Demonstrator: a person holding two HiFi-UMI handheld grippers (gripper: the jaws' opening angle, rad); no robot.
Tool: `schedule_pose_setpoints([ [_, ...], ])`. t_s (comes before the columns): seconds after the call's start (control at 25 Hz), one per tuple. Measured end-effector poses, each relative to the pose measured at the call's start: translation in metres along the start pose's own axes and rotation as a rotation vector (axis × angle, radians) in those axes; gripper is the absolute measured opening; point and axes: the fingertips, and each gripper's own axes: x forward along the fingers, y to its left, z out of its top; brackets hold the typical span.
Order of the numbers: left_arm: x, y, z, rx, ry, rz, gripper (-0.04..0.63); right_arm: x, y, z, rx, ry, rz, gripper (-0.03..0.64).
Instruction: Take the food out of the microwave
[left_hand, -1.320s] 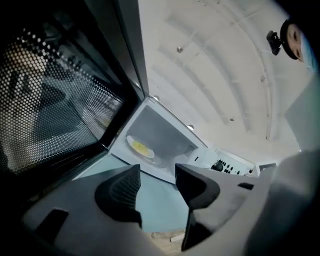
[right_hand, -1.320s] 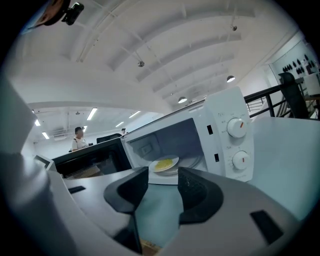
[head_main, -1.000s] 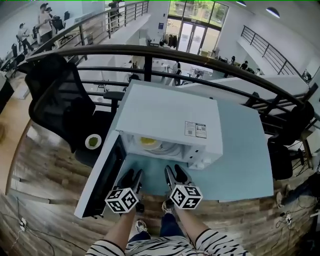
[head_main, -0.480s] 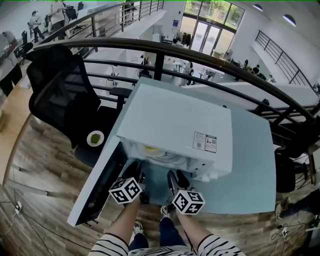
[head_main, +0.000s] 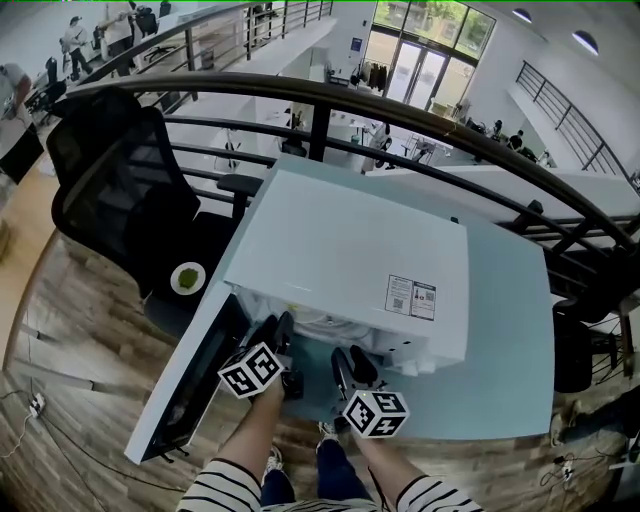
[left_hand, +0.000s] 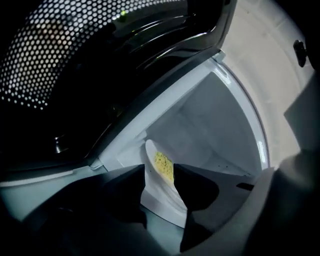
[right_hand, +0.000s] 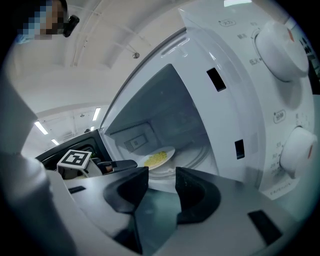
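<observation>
A white plate (right_hand: 159, 159) with yellow food (left_hand: 163, 166) sits on the turntable inside the white microwave (head_main: 340, 245), whose door (head_main: 185, 385) hangs open to the left. In the head view the microwave's top hides the plate. My left gripper (left_hand: 160, 185) is open at the mouth of the cavity, and the plate's near rim shows through the gap between its jaws. Its marker cube (right_hand: 75, 160) appears in the right gripper view, left of the plate. My right gripper (right_hand: 162, 187) is open too, empty, just in front of the cavity and short of the plate.
The microwave stands on a light blue table (head_main: 500, 330), with its two control knobs (right_hand: 280, 45) on the right of the cavity. A black office chair (head_main: 120, 190) stands left of the open door. A black railing (head_main: 400, 115) runs behind the table.
Both grippers have moved forward toward the microwave opening, the left one furthest. The head view has shifted over the microwave, so the plate is now hidden under its top.
</observation>
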Motion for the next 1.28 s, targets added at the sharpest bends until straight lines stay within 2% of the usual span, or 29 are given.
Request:
schedule_pose_setpoints([
  [0.2, 0.01, -0.004, 0.0, -0.032, -0.005, 0.01, 0.172, 0.0, -0.004, 0.0, -0.006, 0.007, 0.007, 0.176],
  [0.32, 0.014, 0.0, 0.003, -0.076, -0.014, 0.048, 0.133, -0.001, -0.005, 0.001, -0.014, 0.01, 0.009, 0.176],
  [0.44, 0.015, 0.006, 0.004, -0.08, -0.001, 0.097, 0.072, -0.001, -0.005, 0.003, -0.018, 0.011, 0.01, 0.175],
  [0.52, 0.015, 0.006, 0.004, -0.084, 0.001, 0.11, 0.071, -0.001, -0.006, 0.003, -0.018, 0.012, 0.008, 0.175],
  [1.0, -0.002, 0.005, -0.006, -0.214, -0.015, 0.043, 0.048, 0.001, -0.006, 0.002, 0.006, 0.0, -0.002, 0.173],
  [1.28, -0.021, 0.0, -0.009, -0.227, 0.004, 0.009, 0.043, -0.001, 0.001, 0.0, 0.034, -0.014, -0.005, 0.172],
])
